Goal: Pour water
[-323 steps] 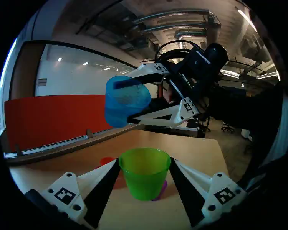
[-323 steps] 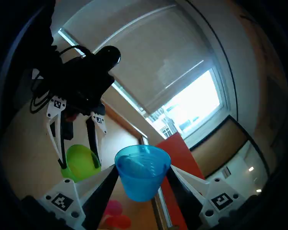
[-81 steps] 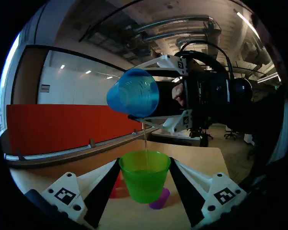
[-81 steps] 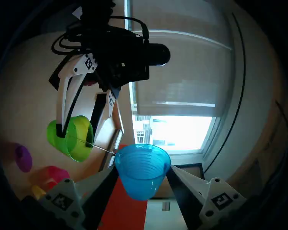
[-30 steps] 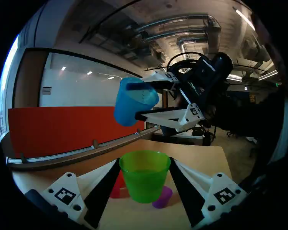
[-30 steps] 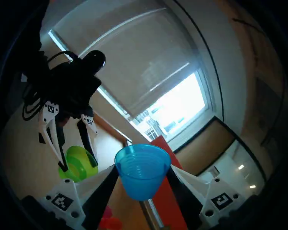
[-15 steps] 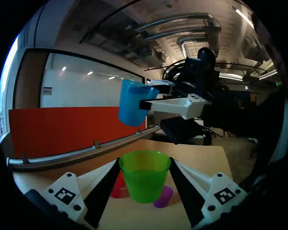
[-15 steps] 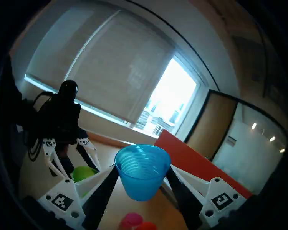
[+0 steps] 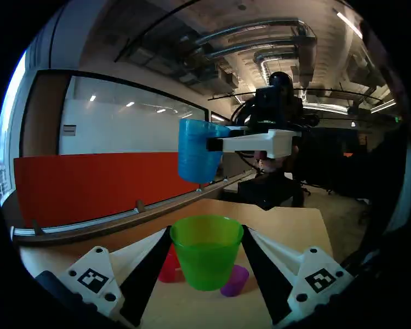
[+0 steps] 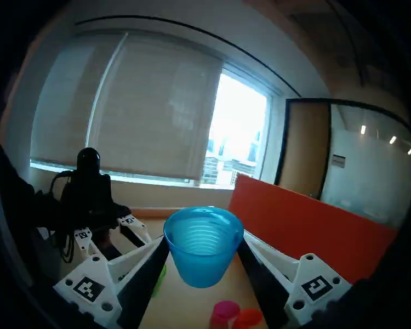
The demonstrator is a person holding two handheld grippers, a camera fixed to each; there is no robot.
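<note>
Pink cup (image 9: 170,267) and purple cup (image 9: 234,280) on the wooden table (image 9: 293,219), red partition (image 9: 96,181) behind, ceiling pipes (image 9: 249,30) overhead.

In my right gripper view the window (image 10: 235,137) glares white. My left gripper view is dimmer, lit by ceiling strips (image 9: 350,24); both bend at the edges.

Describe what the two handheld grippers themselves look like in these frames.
Both the left gripper and right gripper have white, wedge-shaped fingers lined with black inner pads. Each finger base carries a square black-and-white marker. Seen from across, each has a black body topped by a rounded camera, with black cables looping off it.
</note>
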